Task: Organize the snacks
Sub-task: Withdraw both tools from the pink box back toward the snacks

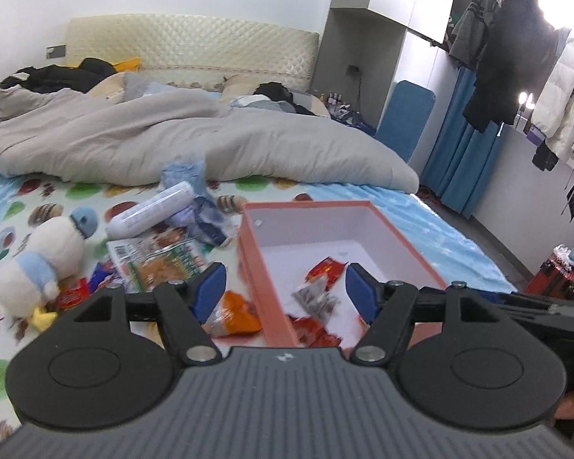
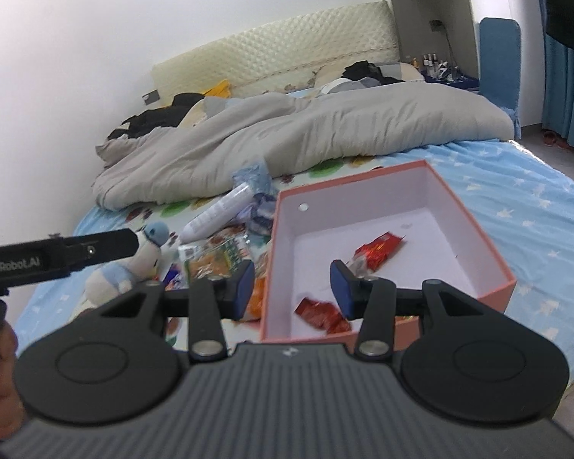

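Note:
A pink open box (image 1: 398, 235) (image 2: 474, 225) sits on the bed with red snack packets (image 1: 325, 267) (image 2: 380, 248) and a clear packet (image 1: 315, 298) inside. Loose snacks lie left of it: a white tube (image 1: 153, 210) (image 2: 218, 216), a green-orange bag (image 1: 160, 262) (image 2: 210, 256), an orange packet (image 1: 235, 313) and blue wrappers (image 1: 206, 222). My left gripper (image 1: 285, 290) is open and empty over the box's near left wall. My right gripper (image 2: 292, 288) is open and empty above the box's near left corner.
A plush duck (image 1: 38, 264) (image 2: 134, 264) lies left of the snacks. A grey duvet (image 1: 172, 141) (image 2: 287, 134) is heaped behind them. The left gripper's body (image 2: 57, 254) shows at the right wrist view's left. Clothes (image 1: 516, 65) hang at right.

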### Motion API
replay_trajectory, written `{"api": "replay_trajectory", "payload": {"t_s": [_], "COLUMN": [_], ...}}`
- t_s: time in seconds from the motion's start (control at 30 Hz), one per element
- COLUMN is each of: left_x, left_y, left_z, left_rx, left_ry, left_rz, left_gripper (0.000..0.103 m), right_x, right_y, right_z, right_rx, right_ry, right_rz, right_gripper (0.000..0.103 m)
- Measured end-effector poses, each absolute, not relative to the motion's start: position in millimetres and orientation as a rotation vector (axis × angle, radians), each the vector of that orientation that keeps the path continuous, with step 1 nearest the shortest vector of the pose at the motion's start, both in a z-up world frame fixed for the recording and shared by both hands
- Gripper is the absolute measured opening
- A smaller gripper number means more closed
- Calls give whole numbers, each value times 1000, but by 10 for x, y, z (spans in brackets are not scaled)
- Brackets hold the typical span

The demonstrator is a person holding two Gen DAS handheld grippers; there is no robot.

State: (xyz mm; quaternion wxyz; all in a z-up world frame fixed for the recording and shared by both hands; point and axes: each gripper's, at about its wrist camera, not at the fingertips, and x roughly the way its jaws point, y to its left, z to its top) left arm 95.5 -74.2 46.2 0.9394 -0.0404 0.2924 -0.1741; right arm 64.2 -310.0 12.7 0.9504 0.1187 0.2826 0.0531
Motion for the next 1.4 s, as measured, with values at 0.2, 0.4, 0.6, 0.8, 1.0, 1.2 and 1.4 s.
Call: {"api": "replay_trajectory", "payload": {"t_s": [0.2, 0.4, 0.6, 0.8, 1.0, 1.2, 1.4], "left_x": [562, 314, 155, 66, 59, 350, 775], "left_y": [-437, -238, -113, 113, 389, 591, 757], "left_z": [166, -32, -260, -568, -863, -1143, -1354], "left_rx": [-84, -90, -84, -135, -206, -233, -255], "left_ry": [620, 623, 633, 663, 698, 721, 737], "left_rz": [-308, -287, -247, -205, -152, -107, -11], "left_gripper": [74, 74, 74, 74, 74, 74, 87], "right_x": [400, 191, 60, 47, 84, 179, 462], "right_y": [-2862, -2643, -2467, -2255, -2081, -1915, -1778], "right_z": [33, -89, -312, -606, -862, -989, -1074], "right_rx": [235, 208, 237, 213, 202, 138, 87], "right_ry": [608, 618, 663, 699, 749, 747, 754], "right_rz": [139, 159, 190, 199, 202, 225, 241], "right_gripper": [47, 47, 47, 47, 47, 47, 47]}}
